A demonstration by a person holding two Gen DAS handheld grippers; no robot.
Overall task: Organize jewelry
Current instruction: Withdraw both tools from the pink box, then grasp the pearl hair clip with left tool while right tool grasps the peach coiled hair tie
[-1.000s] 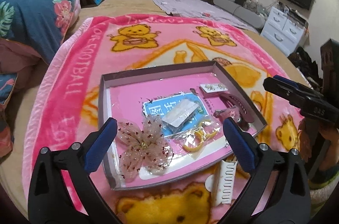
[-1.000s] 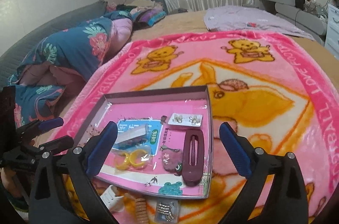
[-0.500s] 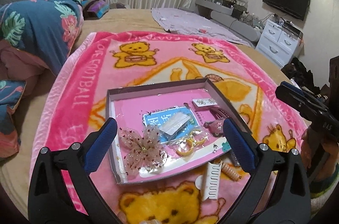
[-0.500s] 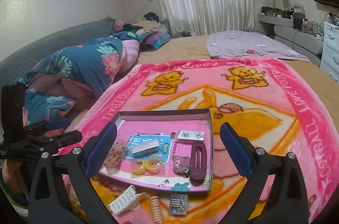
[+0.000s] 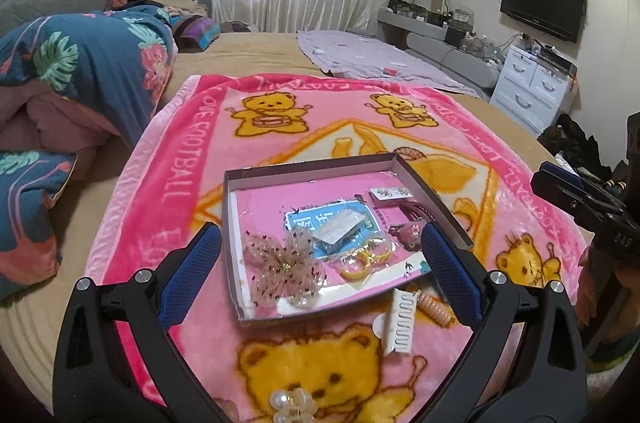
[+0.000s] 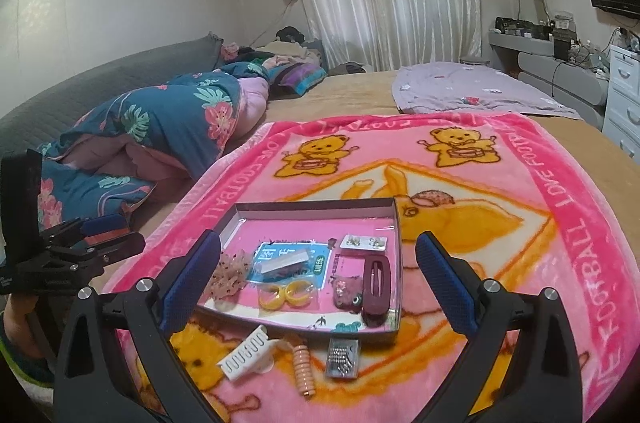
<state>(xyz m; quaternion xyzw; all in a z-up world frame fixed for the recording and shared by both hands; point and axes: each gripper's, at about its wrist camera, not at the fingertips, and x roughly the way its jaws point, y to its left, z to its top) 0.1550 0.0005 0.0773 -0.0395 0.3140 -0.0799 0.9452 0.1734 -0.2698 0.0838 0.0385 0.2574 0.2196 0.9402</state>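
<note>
Two views show the same pink bear blanket [image 5: 180,183] spread over a bed.

From the left wrist camera, the left gripper [image 5: 320,255] hangs above the near part of the blanket with its blue-padded fingers [image 5: 188,275] spread wide apart and nothing between them. A shallow box [image 5: 312,169] lies on the blanket ahead of it. Inside the box are a sheer flower hair bow [image 5: 286,263] near the front left corner, yellow rings in a clear bag [image 5: 364,259] beside it, a blue card with a small packet [image 5: 332,223] on top, a card of earrings [image 5: 390,193] toward the back right, and a dark red clip [image 5: 412,209] along the right wall. Outside the box, just before its front wall, lie a white comb clip [image 5: 402,323] and a peach spiral hair tie [image 5: 434,307]. A pearl flower piece [image 5: 290,405] lies at the bottom edge of the frame. The right gripper [image 5: 580,199] shows at the right edge.

From the right wrist camera, the right gripper [image 6: 318,279] also has its fingers wide apart and empty, hanging over the front of the box [image 6: 316,205]. The dark red clip [image 6: 376,287] lies by the right wall, a small plush pink piece [image 6: 346,289] just left of it. On the blanket [image 6: 560,223] before the box lie the white comb clip [image 6: 246,355], the spiral hair tie [image 6: 302,367] and a small packet of silver pins [image 6: 342,357]. The left gripper [image 6: 100,243] appears at the left edge.
</note>
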